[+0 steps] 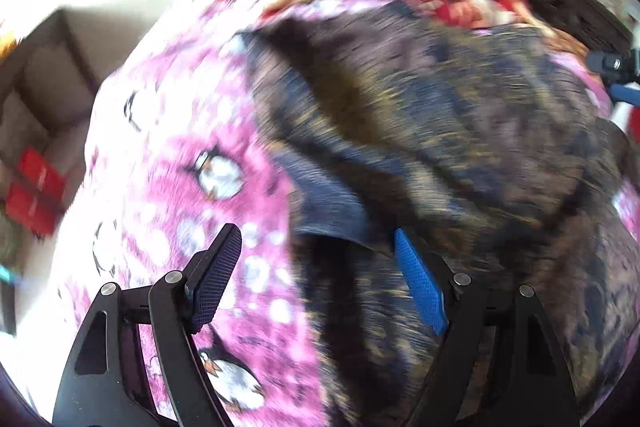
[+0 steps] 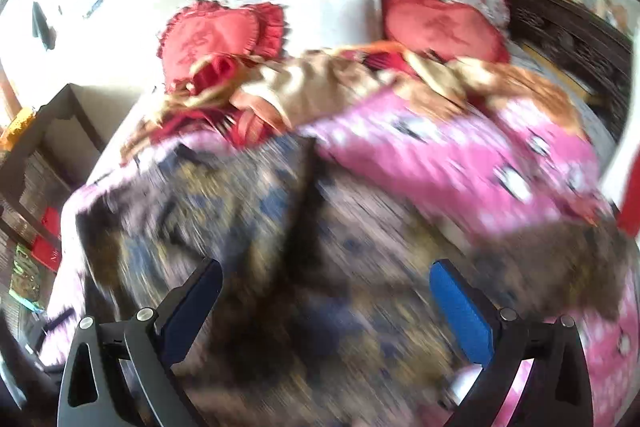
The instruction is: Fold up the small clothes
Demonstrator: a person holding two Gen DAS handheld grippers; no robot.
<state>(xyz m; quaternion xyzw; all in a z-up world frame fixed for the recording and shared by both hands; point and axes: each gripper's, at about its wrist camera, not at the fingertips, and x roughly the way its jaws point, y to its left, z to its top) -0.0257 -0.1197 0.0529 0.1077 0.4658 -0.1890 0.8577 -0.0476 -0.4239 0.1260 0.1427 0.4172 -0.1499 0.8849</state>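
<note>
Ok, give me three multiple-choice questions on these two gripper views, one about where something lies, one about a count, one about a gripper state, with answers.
1. Where does the dark blue-and-brown patterned garment lie?
A. on the pink penguin-print blanket
B. in a basket
C. on the floor

2. How many red heart-shaped frilled cushions show in the right wrist view?
A. one
B. two
C. four

3. How is the left gripper?
A. shut on the garment
B. open, holding nothing
C. out of view

Answers: 1 A, pink blanket shows around the garment's edges. 2 B, one sits on each side of the white pillow. 3 B, its fingers stand wide apart above the cloth; the right gripper looks the same.
</note>
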